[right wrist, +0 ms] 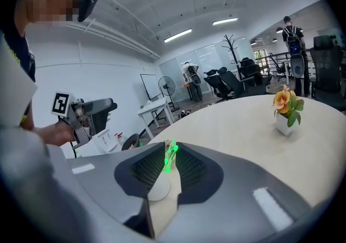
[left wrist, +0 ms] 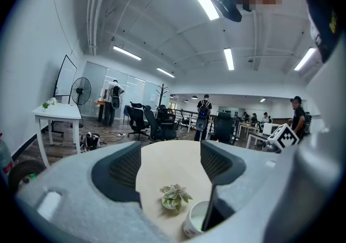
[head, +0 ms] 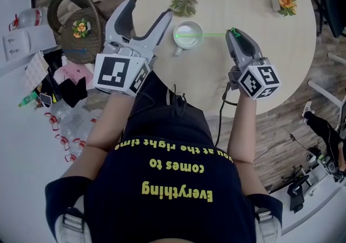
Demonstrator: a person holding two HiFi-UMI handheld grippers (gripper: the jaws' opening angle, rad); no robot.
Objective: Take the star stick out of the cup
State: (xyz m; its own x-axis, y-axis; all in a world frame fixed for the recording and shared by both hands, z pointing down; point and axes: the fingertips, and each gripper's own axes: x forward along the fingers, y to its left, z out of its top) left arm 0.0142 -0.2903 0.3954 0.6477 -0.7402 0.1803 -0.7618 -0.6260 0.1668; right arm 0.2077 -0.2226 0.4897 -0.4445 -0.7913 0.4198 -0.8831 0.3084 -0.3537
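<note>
Head view: the star stick (head: 213,34) lies almost level, running from the cup (head: 187,36) out to the right gripper (head: 233,32), the nearer claw, while the left gripper (head: 151,9) hangs left of the cup. Left gripper view: its jaws stand wide apart and empty. Right gripper view: the jaws are nearly together, pinching the stick's green star end.

Head view: steeply down on round pale wooden table (head: 270,47). Both gripper views: low, close over table, looking across. All share tabletop, white ceramic cup (head: 187,35).
</note>
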